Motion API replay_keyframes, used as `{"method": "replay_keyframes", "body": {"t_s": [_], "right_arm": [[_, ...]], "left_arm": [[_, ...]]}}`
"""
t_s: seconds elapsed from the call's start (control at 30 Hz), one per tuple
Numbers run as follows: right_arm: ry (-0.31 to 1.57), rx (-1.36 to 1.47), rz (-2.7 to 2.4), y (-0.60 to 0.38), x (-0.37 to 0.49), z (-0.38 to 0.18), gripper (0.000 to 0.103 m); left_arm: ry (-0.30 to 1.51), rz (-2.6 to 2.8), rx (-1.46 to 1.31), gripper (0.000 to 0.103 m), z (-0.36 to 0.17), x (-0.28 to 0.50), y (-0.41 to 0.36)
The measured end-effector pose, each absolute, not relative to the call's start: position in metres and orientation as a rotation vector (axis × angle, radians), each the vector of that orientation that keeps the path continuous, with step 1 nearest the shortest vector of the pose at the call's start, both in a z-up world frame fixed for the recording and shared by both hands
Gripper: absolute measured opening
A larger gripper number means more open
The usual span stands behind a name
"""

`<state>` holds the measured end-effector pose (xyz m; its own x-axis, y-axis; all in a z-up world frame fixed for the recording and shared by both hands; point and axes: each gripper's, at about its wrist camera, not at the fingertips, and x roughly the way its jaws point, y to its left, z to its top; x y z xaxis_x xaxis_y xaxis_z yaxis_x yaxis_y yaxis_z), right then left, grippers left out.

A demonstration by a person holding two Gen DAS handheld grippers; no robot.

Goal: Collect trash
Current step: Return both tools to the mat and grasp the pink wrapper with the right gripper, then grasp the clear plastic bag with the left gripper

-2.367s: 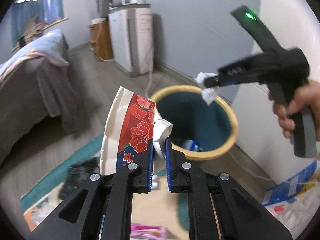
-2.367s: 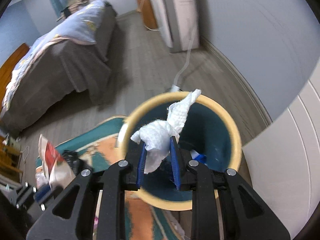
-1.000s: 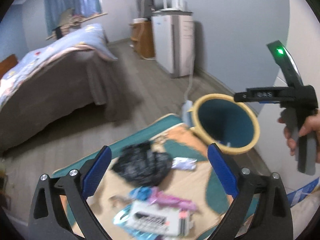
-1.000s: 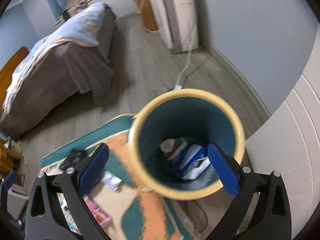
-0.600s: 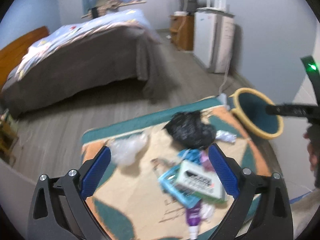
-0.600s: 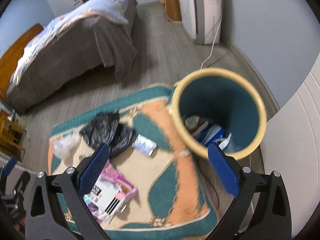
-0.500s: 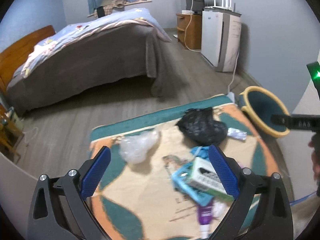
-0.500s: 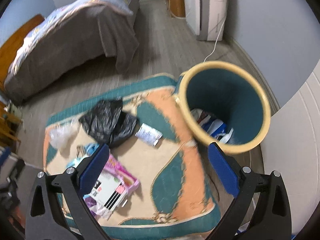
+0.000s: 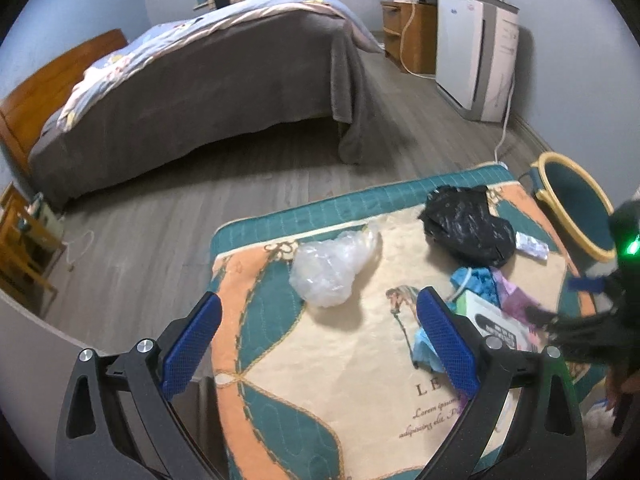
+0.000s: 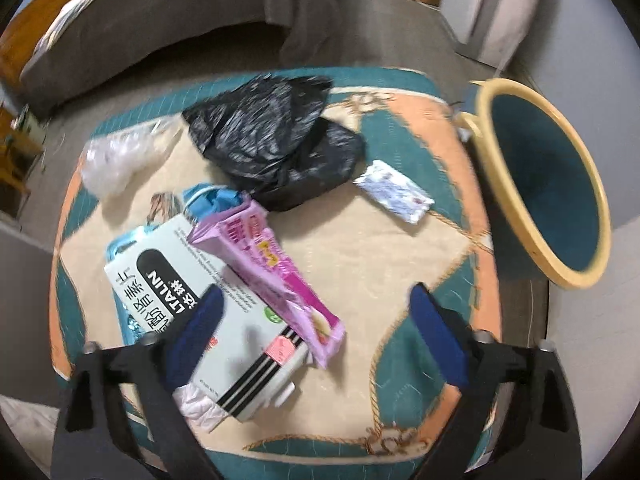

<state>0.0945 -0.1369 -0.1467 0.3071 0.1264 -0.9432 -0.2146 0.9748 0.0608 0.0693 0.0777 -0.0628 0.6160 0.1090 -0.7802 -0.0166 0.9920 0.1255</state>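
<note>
Presently, left wrist view: left gripper (image 9: 318, 334) jaws spread, empty, above the rug (image 9: 360, 380); clear plastic bag (image 9: 332, 268) lies on the rug's near-bed side. Right wrist view: right gripper (image 10: 320, 332) jaws spread, empty, over a white box (image 10: 208, 316) and pink wrapper (image 10: 272, 272) mid-rug; bin (image 10: 548, 184) at the rug's edge.

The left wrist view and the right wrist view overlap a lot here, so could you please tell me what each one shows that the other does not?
Only the left wrist view shows the right gripper, blurred at its right edge, and the wooden nightstand.

Only the right wrist view shows the white box whole, with the pink wrapper across it.

Both show the rug, black bag, clear plastic bag, small white packet, yellow-rimmed bin and bed.
</note>
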Motion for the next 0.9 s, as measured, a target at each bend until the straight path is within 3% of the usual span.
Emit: {"method": "replay_keyframes", "body": {"t_s": [0.03, 0.1, 0.13, 0.4, 0.53, 0.9], "right_arm": [[1.254, -0.094, 0.261, -0.132, 0.096, -0.152, 0.057], [1.29, -0.109, 0.309, -0.126, 0.095, -0.157, 0.014], [1.309, -0.139, 0.327, -0.123, 0.092, -0.154, 0.01], [1.194, -0.292, 0.387, -0.126, 0.095, -0.084, 0.008], [1.195, -0.114, 0.368, -0.139, 0.117, -0.084, 0.008], [1.217, -0.127, 0.355, -0.149, 0.132, -0.098, 0.008]], "left_arm": [[0.905, 0.076, 0.099, 0.097, -0.061, 0.071, 0.081], [0.902, 0.074, 0.08, 0.097, -0.06, 0.072, 0.087], [0.905, 0.074, 0.078, 0.097, -0.06, 0.073, 0.09], [0.955, 0.042, 0.07, 0.097, -0.082, 0.104, 0.106], [1.03, 0.03, 0.097, 0.097, -0.115, 0.125, 0.101], [1.07, 0.016, 0.101, 0.093, -0.161, 0.162, 0.094]]}}
